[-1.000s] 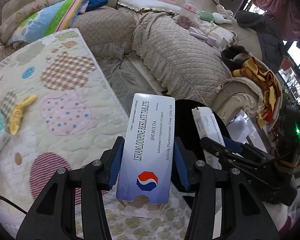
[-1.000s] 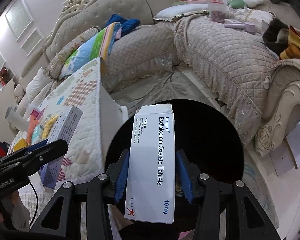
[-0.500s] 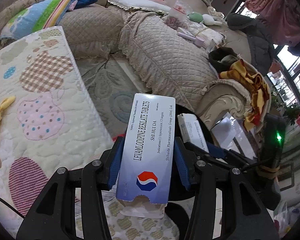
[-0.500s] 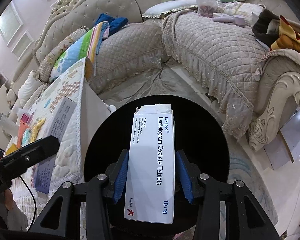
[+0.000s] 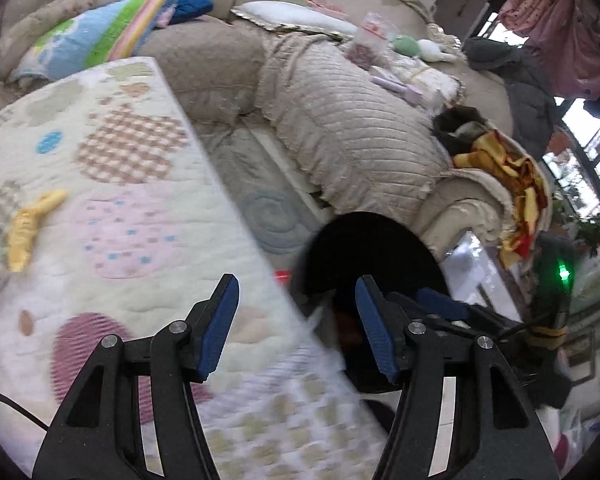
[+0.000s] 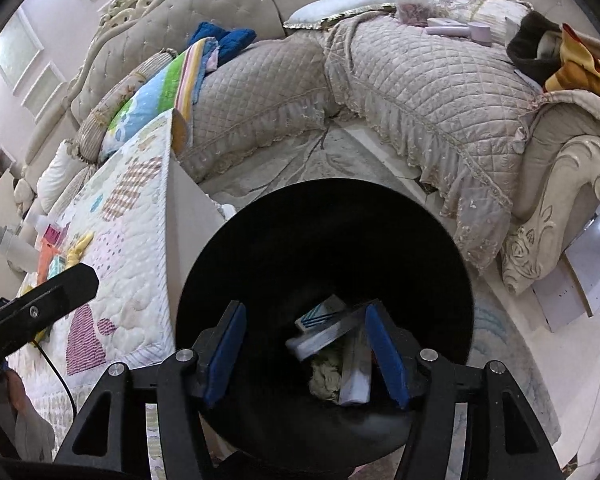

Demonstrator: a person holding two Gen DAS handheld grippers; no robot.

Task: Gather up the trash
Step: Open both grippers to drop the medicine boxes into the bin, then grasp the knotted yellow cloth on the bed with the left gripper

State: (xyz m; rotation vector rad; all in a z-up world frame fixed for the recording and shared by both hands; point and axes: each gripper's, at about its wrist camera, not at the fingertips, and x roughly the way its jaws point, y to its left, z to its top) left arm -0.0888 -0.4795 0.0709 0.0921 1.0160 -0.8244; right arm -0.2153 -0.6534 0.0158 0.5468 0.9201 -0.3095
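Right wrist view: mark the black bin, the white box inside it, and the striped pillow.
black bin (image 6: 260, 248): right wrist view, inner left wall.
white box (image 6: 356, 376): right wrist view, long side face.
striped pillow (image 6: 152, 100): right wrist view, blue-green top face.

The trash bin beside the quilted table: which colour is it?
Black. The trash bin shows best in the right wrist view, round and open, with boxes inside.

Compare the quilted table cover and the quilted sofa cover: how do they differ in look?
The table cover is cream with coloured patches, checked, dotted and striped; the sofa cover is plain beige. The table cover lies flat, its edge hanging down the table's side; the sofa cover drapes over rounded cushions. The sofa cover ends in a lace frill; the table cover has a plain hem. Both are stitched quilts.
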